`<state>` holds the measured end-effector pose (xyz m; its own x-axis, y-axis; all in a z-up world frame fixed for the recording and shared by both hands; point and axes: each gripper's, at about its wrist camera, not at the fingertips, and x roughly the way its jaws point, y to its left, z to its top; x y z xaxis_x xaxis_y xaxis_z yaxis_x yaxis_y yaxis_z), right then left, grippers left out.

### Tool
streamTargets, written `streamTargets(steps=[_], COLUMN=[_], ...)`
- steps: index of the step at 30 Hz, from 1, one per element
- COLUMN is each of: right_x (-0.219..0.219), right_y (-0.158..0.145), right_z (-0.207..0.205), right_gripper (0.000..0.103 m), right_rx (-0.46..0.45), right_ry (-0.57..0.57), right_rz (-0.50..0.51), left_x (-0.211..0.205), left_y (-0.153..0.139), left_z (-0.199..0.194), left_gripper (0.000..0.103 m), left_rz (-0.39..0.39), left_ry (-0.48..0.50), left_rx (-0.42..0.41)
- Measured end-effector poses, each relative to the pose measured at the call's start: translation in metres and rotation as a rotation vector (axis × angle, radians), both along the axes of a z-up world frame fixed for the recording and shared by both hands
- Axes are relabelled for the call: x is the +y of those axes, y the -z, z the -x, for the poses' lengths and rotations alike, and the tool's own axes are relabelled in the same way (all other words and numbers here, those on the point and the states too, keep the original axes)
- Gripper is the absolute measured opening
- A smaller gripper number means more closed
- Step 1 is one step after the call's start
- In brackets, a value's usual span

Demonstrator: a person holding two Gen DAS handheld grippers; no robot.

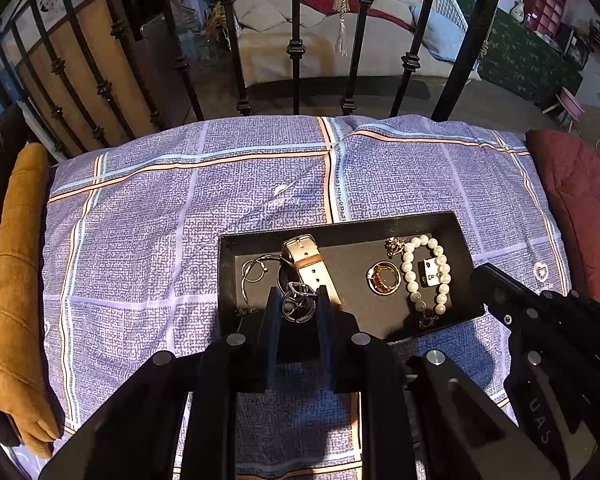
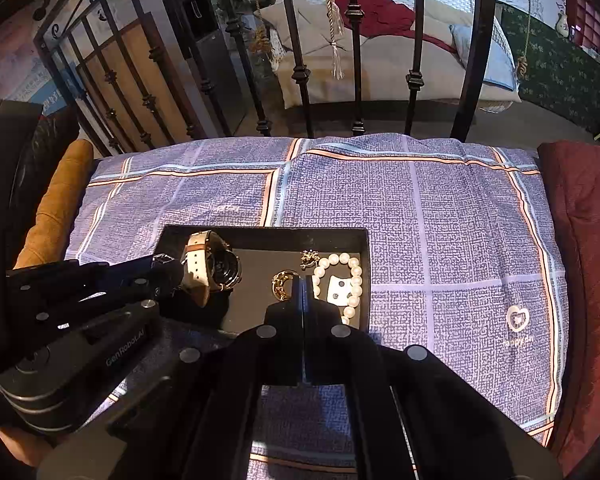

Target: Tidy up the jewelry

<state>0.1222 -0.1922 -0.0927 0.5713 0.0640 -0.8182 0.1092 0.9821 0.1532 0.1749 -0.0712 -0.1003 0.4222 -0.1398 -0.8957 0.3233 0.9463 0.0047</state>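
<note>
A black jewelry tray (image 1: 340, 226) (image 2: 260, 232) lies on a purple checked bed cover. It holds a watch with a cream strap (image 1: 310, 264) (image 2: 212, 268), a thin silver bangle (image 1: 254, 270), a gold ring (image 1: 384, 278) (image 2: 282, 282), a small gold brooch (image 1: 395, 245) (image 2: 310, 258), a pearl bracelet (image 1: 426, 272) (image 2: 348, 280) and a white earring card (image 1: 430, 274) (image 2: 337, 288). My left gripper (image 1: 298, 300) is shut on a dark silver ornament (image 1: 298, 304) over the tray's left part. My right gripper (image 2: 303, 280) is shut and empty above the tray near the ring.
The purple cover (image 1: 180, 220) (image 2: 440, 240) spans the bed. An ochre cushion (image 1: 18, 280) lies along the left edge, a dark red one (image 1: 580, 208) on the right. A black iron railing (image 1: 296, 40) stands behind.
</note>
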Motion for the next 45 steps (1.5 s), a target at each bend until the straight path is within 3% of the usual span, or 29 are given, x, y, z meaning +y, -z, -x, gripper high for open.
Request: streamTargets(steps=[5, 6, 7, 8, 10, 12, 14, 16, 17, 23, 31, 45], right_x=[0.001, 0.001, 0.001, 0.001, 0.002, 0.000, -0.004, -0.010, -0.012, -0.010, -0.005, -0.008], right_y=[0.005, 0.006, 0.006, 0.006, 0.007, 0.008, 0.008, 0.004, 0.001, -0.012, -0.012, -0.017], right_z=[-0.008, -0.009, -0.011, -0.012, -0.014, -0.014, -0.014, -0.009, -0.007, 0.008, 0.014, 0.016], right_gripper=[0.001, 0.001, 0.001, 0.002, 0.007, 0.020, 0.060, 0.080, 0.084, 0.092, 0.092, 0.092], right_rx=[0.017, 0.019, 0.021, 0.022, 0.034, 0.044, 0.062, 0.052, 0.046, 0.050, 0.074, 0.066], right_ry=[-0.006, -0.006, -0.006, -0.007, -0.010, -0.006, 0.023, 0.039, 0.047, 0.062, 0.088, 0.109], right_rz=[-0.003, -0.006, -0.008, -0.006, 0.007, 0.021, 0.044, 0.032, 0.037, 0.083, 0.089, 0.106], left_x=[0.002, 0.002, 0.003, 0.003, 0.004, 0.005, 0.012, 0.021, 0.025, 0.038, 0.043, 0.049], left_y=[0.008, 0.009, 0.009, 0.009, 0.005, 0.005, 0.006, 0.003, 0.000, -0.013, -0.014, -0.018], left_z=[-0.008, -0.009, -0.010, -0.011, -0.010, -0.013, -0.016, -0.016, -0.015, -0.001, 0.016, 0.027], left_gripper=[0.018, 0.032, 0.061, 0.082, 0.083, 0.086, 0.087, 0.092, 0.093, 0.096, 0.096, 0.096], left_rz=[0.006, 0.000, -0.006, -0.012, -0.027, -0.063, -0.084, -0.056, -0.042, -0.038, -0.091, -0.071], left_ry=[-0.019, -0.024, -0.033, -0.044, -0.045, -0.057, -0.079, -0.087, -0.090, -0.121, -0.121, -0.120], left_rx=[0.020, 0.024, 0.025, 0.018, -0.021, -0.014, -0.003, 0.004, 0.005, -0.004, -0.002, 0.001])
